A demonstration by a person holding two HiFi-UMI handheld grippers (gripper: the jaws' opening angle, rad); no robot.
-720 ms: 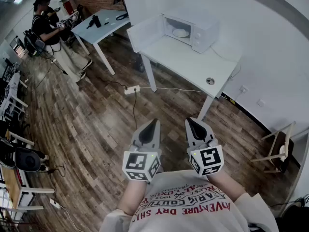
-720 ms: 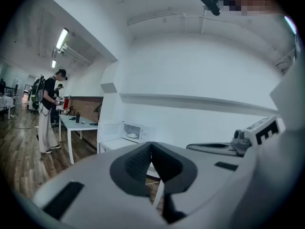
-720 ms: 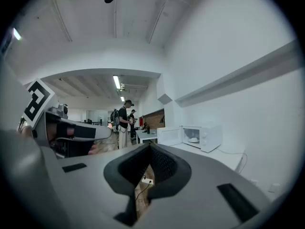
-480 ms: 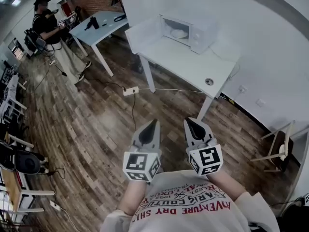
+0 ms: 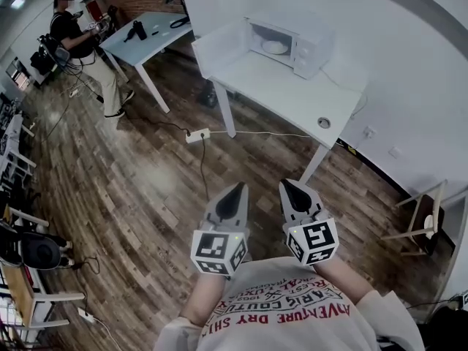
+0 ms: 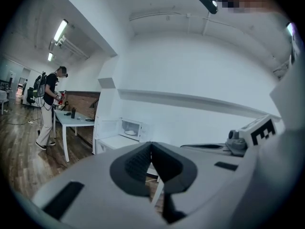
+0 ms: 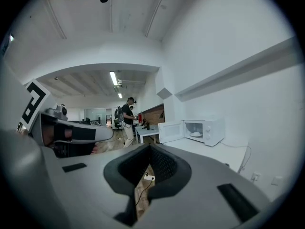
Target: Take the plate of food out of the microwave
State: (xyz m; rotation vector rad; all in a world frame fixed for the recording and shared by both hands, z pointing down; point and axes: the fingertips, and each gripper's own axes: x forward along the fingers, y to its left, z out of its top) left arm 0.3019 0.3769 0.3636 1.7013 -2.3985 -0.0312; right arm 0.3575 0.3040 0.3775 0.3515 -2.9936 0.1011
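Approach phase, nothing touched yet. Microwave sits on the white table, well apart from both grippers, with wood floor between. Its door is swung wide open to the left of the cavity. The plate of food is inside the microwave on the cavity floor: a pale dish, contents too small to make out. Left gripper and right gripper are side by side close to the person's chest, both pointing roughly toward the microwave. Both are clenched, tips meeting, nothing between them in either gripper view. No door-opening step needed, I reckon. Next: walk up to the microwave, release one gripper's jaws, go in low through the opening and pinch the plate rim; the other gripper could steady the opposite edge. Keep the plate level coming out, clear of the door. Power strip with its cable lies on the floor in front of the microwave's table, a possible trip risk. Another person stands at a second table well left of the microwave, out of the path
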